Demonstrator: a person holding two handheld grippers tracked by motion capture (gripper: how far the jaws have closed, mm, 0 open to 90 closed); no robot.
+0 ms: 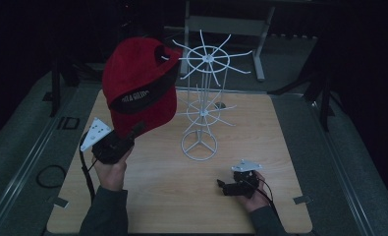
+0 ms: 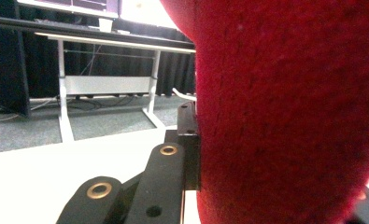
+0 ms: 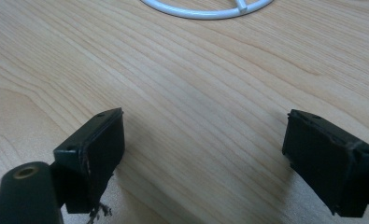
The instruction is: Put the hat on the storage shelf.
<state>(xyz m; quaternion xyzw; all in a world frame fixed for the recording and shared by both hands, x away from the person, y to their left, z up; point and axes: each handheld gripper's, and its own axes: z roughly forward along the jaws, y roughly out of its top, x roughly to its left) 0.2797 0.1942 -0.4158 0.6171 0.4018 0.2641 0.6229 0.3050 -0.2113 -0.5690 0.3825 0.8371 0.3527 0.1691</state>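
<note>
1. Red cloth is pinched tight in your left tongs (image 1: 132, 132). They are closed on the brim of the red cap (image 1: 140, 83), and the cap is up in the air above the left part of the counter (image 1: 260, 147), just beside the white wire rack (image 1: 204, 105).
2. Your right tongs (image 1: 222, 186) are wide open with nothing in them. They rest low on the counter, near its front edge, well apart from the cap.
3. The job now looks like hanging the cap on the rack. Keep the pinch firm so the brim does not slip out.
4. Lift the cap a bit higher than the top ring of arms, then bring it across slowly so one wire arm goes inside the cap.
5. Watch that the cap does not bump the rack. It looks thin and light and could tip. Your free right tongs could hold the round foot still.
6. The high view lets you see the whole cap, the rack and both hands at once.
7. The left gripper view is very close: fuzzy red cap (image 2: 285, 112) next to a black jaw, and a white desk frame (image 2: 107, 84) far behind.
8. The right gripper view has the bare wood grain between the two open jaws, and the rack's round foot (image 3: 205, 10) at the top.
</note>
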